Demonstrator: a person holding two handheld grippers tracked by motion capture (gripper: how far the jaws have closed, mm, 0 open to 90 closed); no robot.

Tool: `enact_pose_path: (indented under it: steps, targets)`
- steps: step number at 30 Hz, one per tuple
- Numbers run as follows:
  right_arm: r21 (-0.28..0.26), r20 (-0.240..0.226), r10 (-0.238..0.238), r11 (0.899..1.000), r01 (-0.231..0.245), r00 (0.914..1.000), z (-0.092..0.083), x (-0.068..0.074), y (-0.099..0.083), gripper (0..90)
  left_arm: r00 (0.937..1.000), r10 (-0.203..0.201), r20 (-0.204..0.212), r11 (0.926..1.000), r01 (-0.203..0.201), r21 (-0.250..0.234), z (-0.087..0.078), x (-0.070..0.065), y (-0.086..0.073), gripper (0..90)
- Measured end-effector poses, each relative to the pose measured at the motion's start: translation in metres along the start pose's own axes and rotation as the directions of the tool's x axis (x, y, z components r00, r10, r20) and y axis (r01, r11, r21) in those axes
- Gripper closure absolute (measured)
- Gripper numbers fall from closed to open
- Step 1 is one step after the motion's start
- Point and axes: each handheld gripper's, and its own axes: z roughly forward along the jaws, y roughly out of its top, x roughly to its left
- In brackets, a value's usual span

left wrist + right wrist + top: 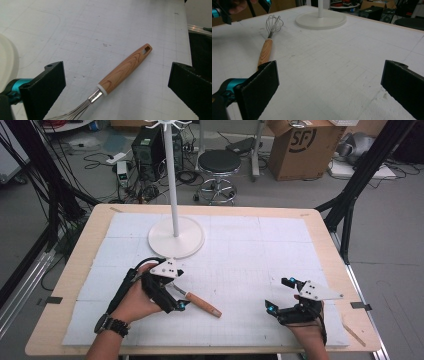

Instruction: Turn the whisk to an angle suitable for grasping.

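Note:
A wire whisk with a wooden handle (202,304) lies flat on the white foam mat (240,255). My left gripper (175,292) hovers open just over its wire end, jaws wide on either side of the whisk (123,70). The handle's hanging hole points away from me in the left gripper view. My right gripper (280,295) is open near the front right of the mat, apart from the whisk (268,42), which lies off to its left. A white stand with a round base (176,236) and a tall pole rises at the back of the mat.
The stand's base (320,20) is beyond the whisk in the right gripper view. The table's wooden border (75,265) frames the mat. Behind the table are a black stool (219,165), a cardboard box (305,147) and cables on the floor.

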Motion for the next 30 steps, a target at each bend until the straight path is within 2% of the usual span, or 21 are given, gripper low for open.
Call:
enact_pose_path:
  steps: [3,6,8,9,11,15,20,21,22,23,25,26,28,30]
  targets:
    - [0.005,-0.001,-0.001,1.000,0.001,1.0000,0.000,0.001,0.000,0.4,0.9997,0.023,-0.008,0.9972,-0.022,0.071,0.012,0.001,0.004,1.7]
    - [0.014,0.000,-0.005,1.000,0.005,1.0000,0.001,0.001,0.000,0.4,0.9987,0.051,0.007,0.9923,-0.052,0.112,0.022,-0.001,0.010,1.8]
    - [0.013,-0.004,-0.005,1.000,0.005,1.0000,0.002,0.001,0.000,0.4,0.9971,0.076,0.007,0.9846,-0.076,0.158,0.027,-0.003,0.013,1.8]
    - [0.013,-0.004,-0.005,1.000,0.005,1.0000,0.002,0.001,0.000,0.4,0.9954,0.095,0.008,0.9780,-0.095,0.186,0.032,-0.004,0.015,1.8]
    - [0.018,-0.003,-0.014,1.000,0.014,0.9999,0.002,0.002,0.000,0.4,0.9947,0.100,0.023,0.9749,-0.103,0.198,0.038,-0.005,0.016,3.2]
    - [0.023,-0.003,-0.020,1.000,0.020,0.9998,0.003,0.003,0.000,0.4,0.9920,0.122,0.032,0.9567,-0.126,0.262,0.046,-0.004,0.013,8.7]
    - [0.038,-0.005,-0.032,0.999,0.032,0.9995,0.005,0.005,0.000,0.4,0.9906,0.132,0.034,0.9470,-0.136,0.291,0.052,-0.005,0.011,14.9]
    - [0.041,-0.005,-0.035,0.999,0.035,0.9994,0.006,0.006,0.000,0.4,0.9900,0.139,0.024,0.9433,-0.140,0.301,0.053,-0.005,0.011,18.7]
    - [0.043,-0.004,-0.037,0.998,0.037,0.9993,0.006,0.005,0.000,0.4,0.9873,0.158,0.021,0.9353,-0.156,0.318,0.055,-0.005,0.010,20.9]
    - [0.043,-0.004,-0.037,0.998,0.037,0.9993,0.006,0.005,0.000,0.4,0.9881,0.153,0.015,0.9322,-0.150,0.330,0.055,-0.006,0.009,20.9]
    - [0.046,-0.003,-0.042,0.998,0.042,0.9991,0.006,0.006,0.000,0.4,0.9864,0.164,0.010,0.9236,-0.157,0.350,0.056,-0.005,0.008,27.8]
    - [0.046,-0.003,-0.042,0.998,0.042,0.9991,0.006,0.006,0.000,0.4,0.9856,0.169,0.003,0.9213,-0.159,0.355,0.056,-0.005,0.008,27.8]
    - [0.053,-0.004,-0.044,0.998,0.044,0.9990,0.007,0.007,0.000,0.4,0.9846,0.175,-0.008,0.9181,-0.160,0.363,0.057,-0.004,0.007,33.6]
    - [0.057,-0.005,-0.046,0.997,0.046,0.9989,0.007,0.007,0.000,0.4,0.9842,0.177,-0.011,0.9114,-0.160,0.379,0.058,-0.003,0.007,36.6]
